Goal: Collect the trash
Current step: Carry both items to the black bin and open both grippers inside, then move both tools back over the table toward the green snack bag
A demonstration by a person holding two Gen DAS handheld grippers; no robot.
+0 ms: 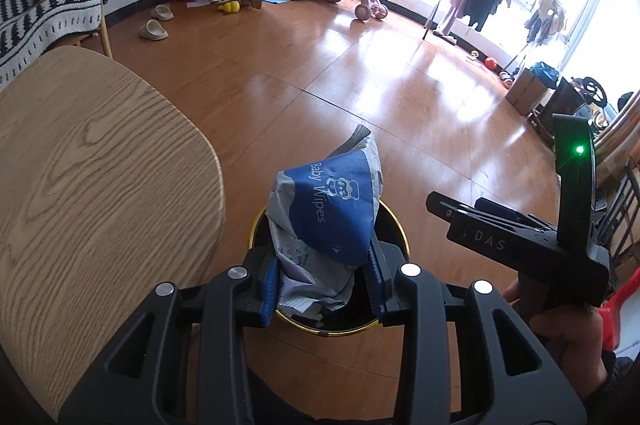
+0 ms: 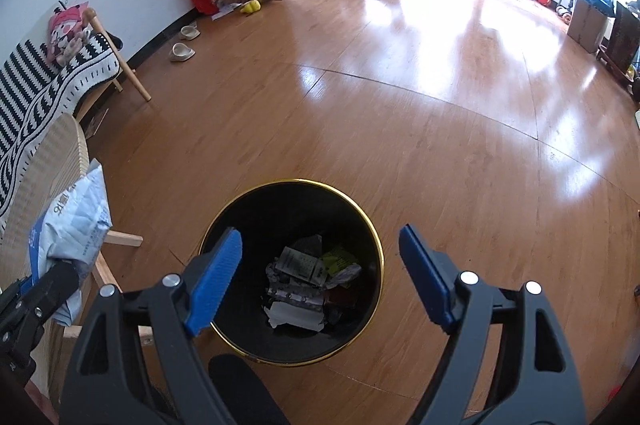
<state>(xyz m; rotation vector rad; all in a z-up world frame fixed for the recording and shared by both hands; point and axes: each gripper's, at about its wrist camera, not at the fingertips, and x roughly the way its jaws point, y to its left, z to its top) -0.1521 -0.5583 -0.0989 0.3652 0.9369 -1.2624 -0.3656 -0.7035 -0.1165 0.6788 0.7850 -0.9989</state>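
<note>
— Bin [image 2: 362, 221] is sitting right under the right gripper [image 2: 320, 273], jaws gaping empty above the scraps.

— Left gripper [image 1: 322, 279] is pinching the baby wipes packet [image 1: 332, 209] over it, ready for dropping.

Bin [image 2: 374, 237] mouth at lower centre of your right view is unobstructed; trash sits low inside. Wooden table [image 1: 92, 161] blocks the left side. Bare floor [image 2: 400, 105] above and right of the bin gives free passage.
</note>
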